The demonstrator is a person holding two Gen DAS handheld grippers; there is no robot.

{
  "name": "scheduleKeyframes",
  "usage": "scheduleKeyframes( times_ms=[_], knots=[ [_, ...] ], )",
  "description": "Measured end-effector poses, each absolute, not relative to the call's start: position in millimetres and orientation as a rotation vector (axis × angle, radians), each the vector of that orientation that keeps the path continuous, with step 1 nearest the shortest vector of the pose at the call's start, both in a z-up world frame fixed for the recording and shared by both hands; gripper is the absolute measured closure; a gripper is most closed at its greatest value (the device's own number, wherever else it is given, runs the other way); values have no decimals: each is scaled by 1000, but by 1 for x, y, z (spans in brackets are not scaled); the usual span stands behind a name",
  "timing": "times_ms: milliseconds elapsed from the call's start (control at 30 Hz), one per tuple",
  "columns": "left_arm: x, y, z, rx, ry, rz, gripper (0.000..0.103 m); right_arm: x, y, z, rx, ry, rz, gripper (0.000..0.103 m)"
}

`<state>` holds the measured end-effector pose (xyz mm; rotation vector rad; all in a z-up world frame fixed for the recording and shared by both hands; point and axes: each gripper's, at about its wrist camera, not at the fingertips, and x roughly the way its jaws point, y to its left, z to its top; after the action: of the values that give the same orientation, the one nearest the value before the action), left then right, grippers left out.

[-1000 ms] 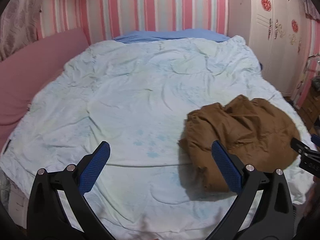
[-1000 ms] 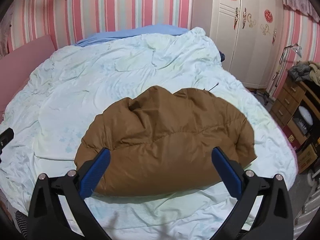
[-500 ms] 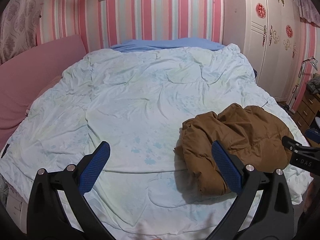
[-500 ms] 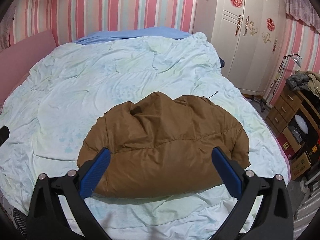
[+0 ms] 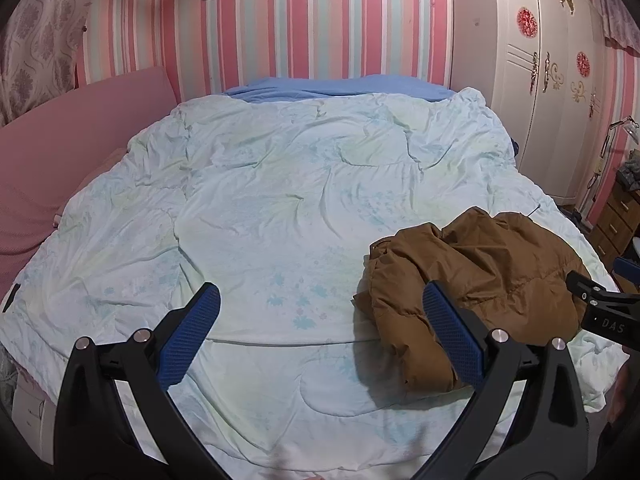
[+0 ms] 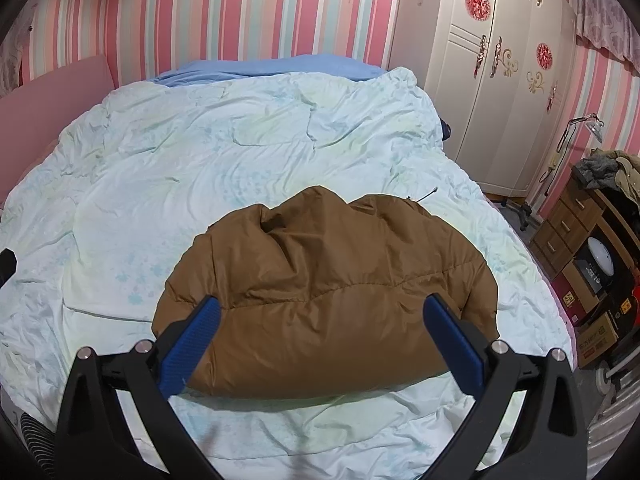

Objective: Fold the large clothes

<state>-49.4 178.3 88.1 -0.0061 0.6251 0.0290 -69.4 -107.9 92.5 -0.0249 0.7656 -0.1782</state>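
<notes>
Left tool [image 5: 320, 304] wide open, empty, over bare quilt [image 5: 280, 208]; lots of free room left of the jacket [image 5: 472, 284]. Brown jacket bunched near the bed's right front edge. Right tool [image 6: 320, 308] wide open, empty, above it. Sleeves and zipper hidden in folds.

We see a home bedroom: a bed [image 5: 280, 208] under a pale quilt, striped pink wallpaper [image 5: 320, 36], a white wardrobe [image 6: 500, 80].
</notes>
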Motion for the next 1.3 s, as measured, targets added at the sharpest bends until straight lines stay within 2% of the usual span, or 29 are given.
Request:
scheduleKeyframes(
  times_ms=[1300],
  knots=[
    [-55, 176, 88, -15, 608, 13, 3, -68, -111, 98, -8, 767, -212, 2]
  ],
)
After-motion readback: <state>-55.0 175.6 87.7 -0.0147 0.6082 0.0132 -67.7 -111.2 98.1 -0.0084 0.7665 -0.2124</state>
